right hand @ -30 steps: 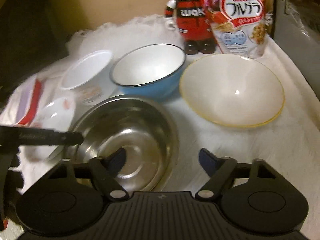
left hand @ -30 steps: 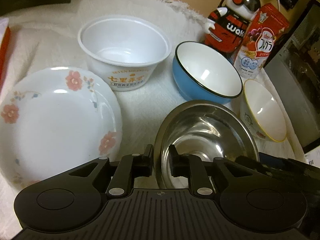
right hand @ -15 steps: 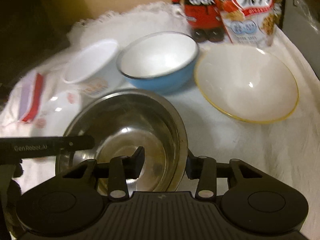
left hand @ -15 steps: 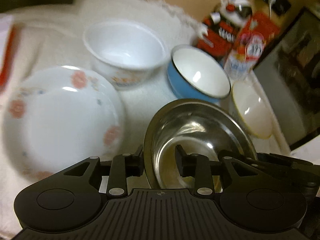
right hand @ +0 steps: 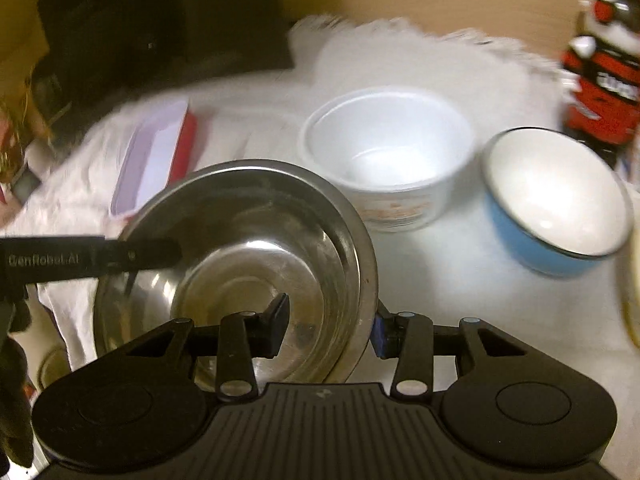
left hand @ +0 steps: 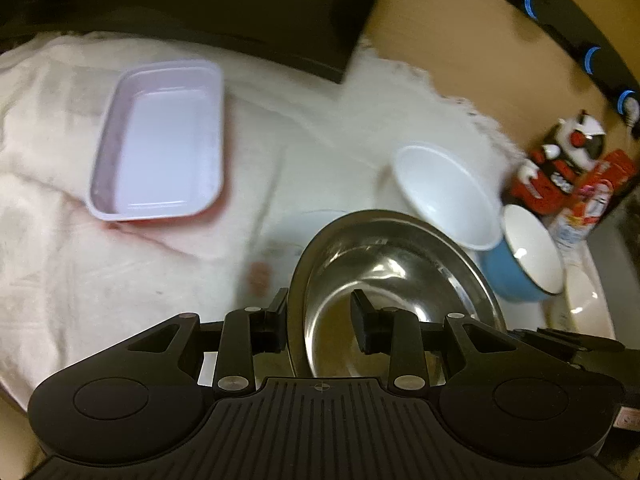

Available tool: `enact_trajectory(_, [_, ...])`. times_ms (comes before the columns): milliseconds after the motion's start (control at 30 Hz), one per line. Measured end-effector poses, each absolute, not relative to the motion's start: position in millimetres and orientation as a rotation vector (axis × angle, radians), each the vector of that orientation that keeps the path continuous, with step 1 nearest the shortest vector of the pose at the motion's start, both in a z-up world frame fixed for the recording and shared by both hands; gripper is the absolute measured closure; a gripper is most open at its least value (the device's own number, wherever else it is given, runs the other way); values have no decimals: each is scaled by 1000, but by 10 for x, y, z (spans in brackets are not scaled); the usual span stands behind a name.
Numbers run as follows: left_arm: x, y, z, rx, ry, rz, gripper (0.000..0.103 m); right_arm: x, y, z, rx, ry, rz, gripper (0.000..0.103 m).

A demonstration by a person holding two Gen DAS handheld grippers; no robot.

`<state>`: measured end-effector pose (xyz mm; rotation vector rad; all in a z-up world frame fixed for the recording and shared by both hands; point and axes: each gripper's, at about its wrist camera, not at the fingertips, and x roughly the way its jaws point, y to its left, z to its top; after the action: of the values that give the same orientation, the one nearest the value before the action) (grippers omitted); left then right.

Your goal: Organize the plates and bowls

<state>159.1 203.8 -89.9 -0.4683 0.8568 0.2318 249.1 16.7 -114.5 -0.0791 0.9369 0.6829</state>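
A steel bowl is held up above the white cloth by both grippers. My left gripper is shut on its left rim. My right gripper is shut on its right rim; the bowl fills the middle of the right wrist view. Behind it stand a white plastic bowl and a blue bowl, also in the left wrist view. A cream bowl sits at the far right. The flowered plate is mostly hidden under the steel bowl.
A white rectangular tray with a red underside lies on the cloth at the left, also in the right wrist view. A toy figure and a cereal bag stand at the back right. A dark box borders the cloth behind.
Both grippers closed on the steel bowl's rim and lifted it, carrying it left over the flowered plate. The rectangular tray has come into view.
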Motion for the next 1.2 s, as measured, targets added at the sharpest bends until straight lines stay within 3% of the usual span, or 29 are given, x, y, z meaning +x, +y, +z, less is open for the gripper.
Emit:
enact_trajectory(933, [1745, 2336, -1085, -361, 875, 277, 76, 2595, 629, -1187, -240, 847, 671, 61])
enact_trajectory(1067, [1738, 2437, -1116, -451, 889, 246, 76, 2623, 402, -1030, -162, 826, 655, 52])
enact_trajectory(1200, [1833, 2404, -1223, -435, 944, 248, 76, 2767, 341, -1079, -102, 877, 617, 52])
